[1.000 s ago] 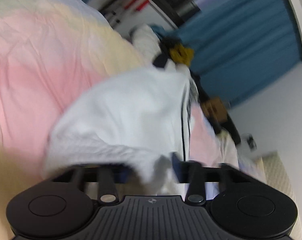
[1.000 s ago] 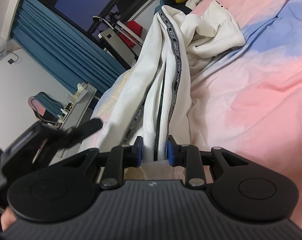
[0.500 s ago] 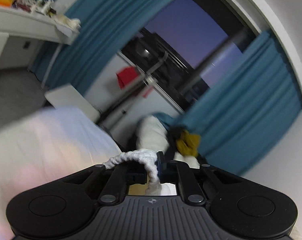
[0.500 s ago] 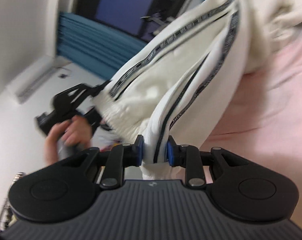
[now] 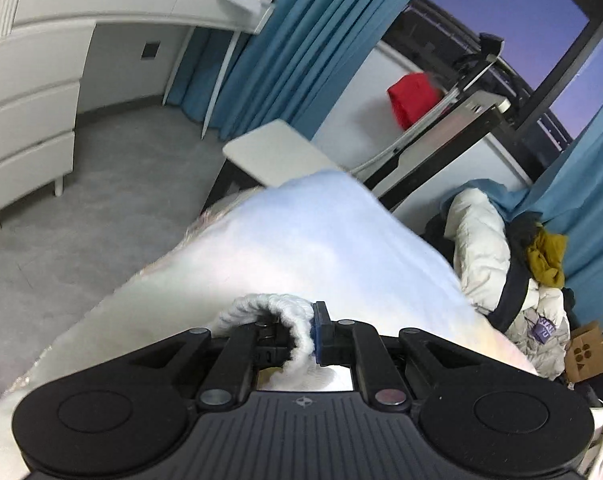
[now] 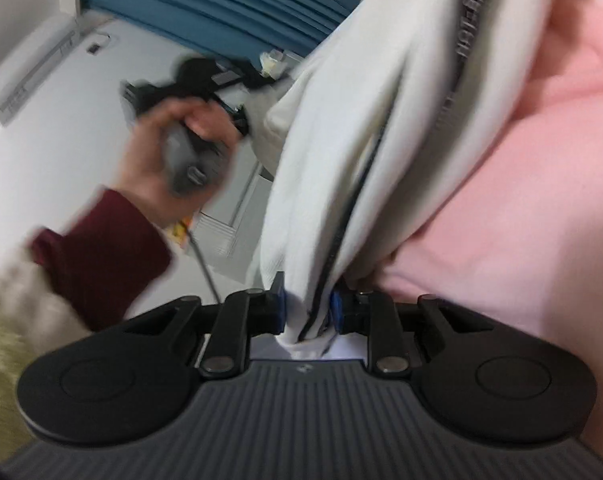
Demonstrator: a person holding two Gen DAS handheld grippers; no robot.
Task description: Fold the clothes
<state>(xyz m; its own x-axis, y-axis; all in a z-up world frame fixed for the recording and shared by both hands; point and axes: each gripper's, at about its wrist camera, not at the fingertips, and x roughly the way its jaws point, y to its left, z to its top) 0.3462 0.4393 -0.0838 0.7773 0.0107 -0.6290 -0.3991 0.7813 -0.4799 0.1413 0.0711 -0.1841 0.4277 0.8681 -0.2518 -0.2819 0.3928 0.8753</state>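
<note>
Fingers of the right gripper are pinched on a bunched edge of the white trousers, the blue pads pressing the cloth from both sides with a dark side stripe caught between them. From that grip the trousers rise up and away in long folds, lifted off the pink bedding that fills the right side of the right wrist view. To the left, blurred, the person's left hand in a dark red sleeve holds the handle of the left gripper near another part of the same garment. Seen from its own camera, the left gripper is closed on a ribbed white hem of the trousers, which curls over its left finger against the blue pad of the right one. Beyond it lies the pale bed cover, then a heap of clothes at the far right, blue curtains, a white desk and grey floor.
</note>
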